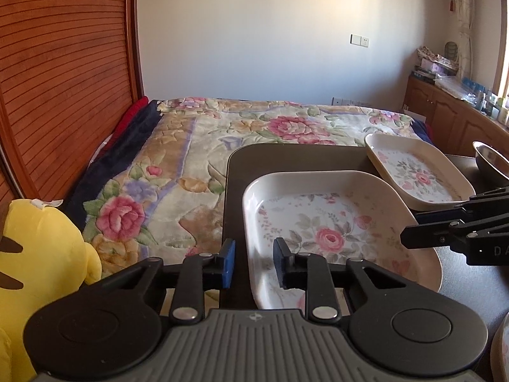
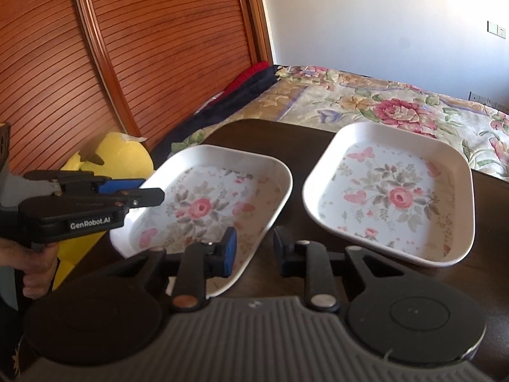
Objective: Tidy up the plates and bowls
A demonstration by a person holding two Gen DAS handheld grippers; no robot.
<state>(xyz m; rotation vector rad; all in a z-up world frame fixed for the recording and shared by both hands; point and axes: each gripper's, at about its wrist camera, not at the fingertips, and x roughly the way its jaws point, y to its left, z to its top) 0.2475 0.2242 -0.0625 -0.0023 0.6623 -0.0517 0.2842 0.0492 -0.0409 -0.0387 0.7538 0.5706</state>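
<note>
Left wrist view: the left hand-held gripper (image 1: 254, 262) straddles the left rim of the near floral plate (image 1: 334, 235) on the dark tabletop (image 1: 235, 172), jaws narrowed over the rim; whether the pads press it cannot be told. Seat both pads fully on the rim before lifting.

Right wrist view: the right hand-held gripper (image 2: 254, 251) straddles the opposite rim likewise, grip unconfirmed. The second floral plate (image 2: 391, 194) lies just beside. Both tools pitch downward; lift them evenly.
</note>
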